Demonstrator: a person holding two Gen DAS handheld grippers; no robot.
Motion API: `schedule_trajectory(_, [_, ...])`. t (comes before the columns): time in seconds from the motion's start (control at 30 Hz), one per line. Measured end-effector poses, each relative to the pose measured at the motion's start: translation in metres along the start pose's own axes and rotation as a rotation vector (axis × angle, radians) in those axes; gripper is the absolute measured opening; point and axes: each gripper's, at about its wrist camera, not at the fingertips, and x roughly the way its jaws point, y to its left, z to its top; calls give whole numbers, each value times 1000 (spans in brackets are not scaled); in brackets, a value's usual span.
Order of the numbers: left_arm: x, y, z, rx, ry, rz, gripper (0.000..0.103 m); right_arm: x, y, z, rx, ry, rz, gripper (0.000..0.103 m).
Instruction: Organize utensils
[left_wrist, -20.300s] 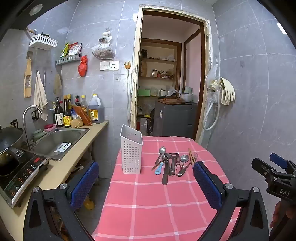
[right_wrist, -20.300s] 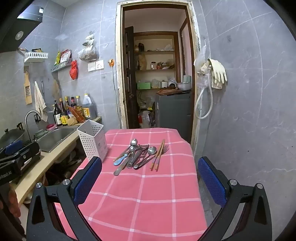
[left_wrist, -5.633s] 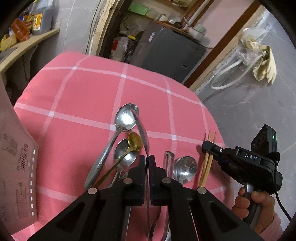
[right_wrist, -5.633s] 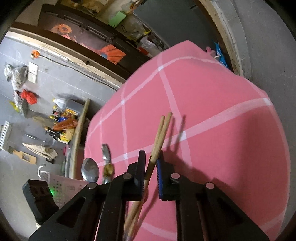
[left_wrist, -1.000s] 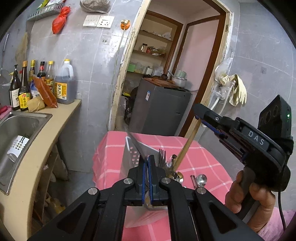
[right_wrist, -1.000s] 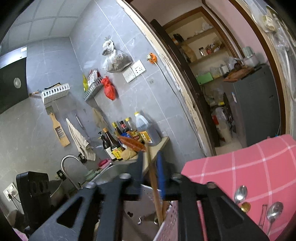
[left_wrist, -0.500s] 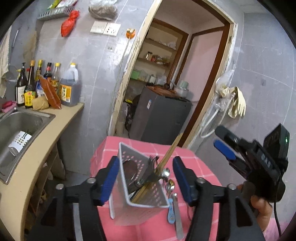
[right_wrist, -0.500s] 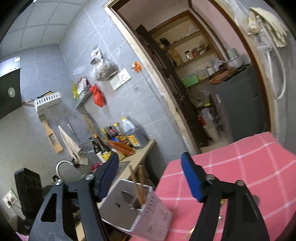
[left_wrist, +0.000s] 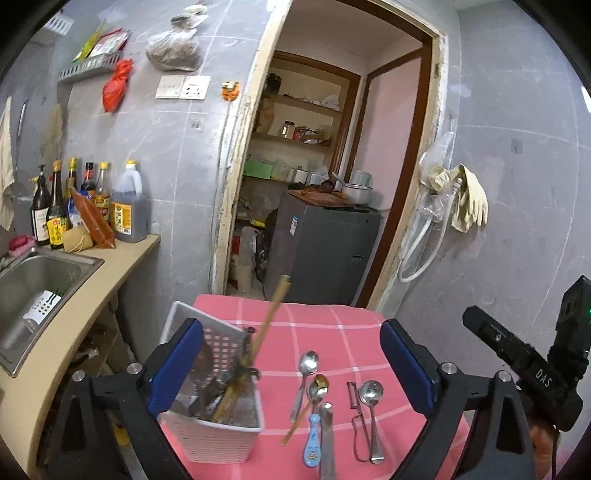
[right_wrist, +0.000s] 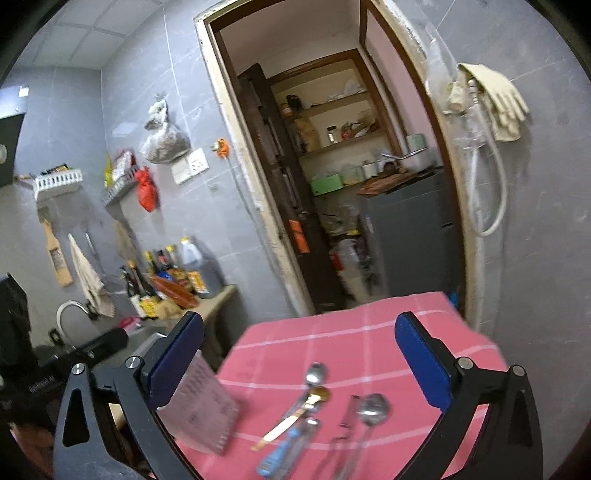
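Observation:
A white perforated utensil holder (left_wrist: 218, 439) stands on the pink checked table (left_wrist: 314, 328) at its left edge. Wooden chopsticks (left_wrist: 271, 314) and dark-handled utensils lean inside it. Several spoons (left_wrist: 306, 369), a blue-handled spoon (left_wrist: 312, 443) and a ladle (left_wrist: 369, 391) lie on the cloth to its right. My left gripper (left_wrist: 291, 365) is open and empty above the holder and spoons. My right gripper (right_wrist: 299, 365) is open and empty above the same spoons (right_wrist: 314, 376); the holder (right_wrist: 203, 410) shows at its lower left. The right gripper body (left_wrist: 532, 365) shows in the left wrist view.
A counter (left_wrist: 96, 284) with a sink (left_wrist: 33, 280) and sauce bottles (left_wrist: 92, 195) runs along the left. A doorway (left_wrist: 321, 177) with a grey cabinet (left_wrist: 325, 251) is behind the table. Gloves and a hose (left_wrist: 461, 199) hang on the right wall.
Both grippers opened wide, let go of the knife and chopsticks into the holder, and pulled back from it. The chopsticks now lean in the holder.

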Motion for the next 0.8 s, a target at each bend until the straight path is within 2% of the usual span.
schedule_trajectory(0.13, [5,-20,-5,26,-7,0,102,-6,-20,1,-28,22,-49,102])
schedule_trajectory(0.47, [34,-67,-30,85,28,5,103,-1,-74,-8,-41,104,-117,102])
schedule_trajectory(0.63, [51,-82,-49,119,61,26,103,10,-92,-16,-37,149,-122,102])
schedule_trajectory(0.8, [71,-93,-71,161,132,34,103,25,-108,-27,-17,207,-85,102])
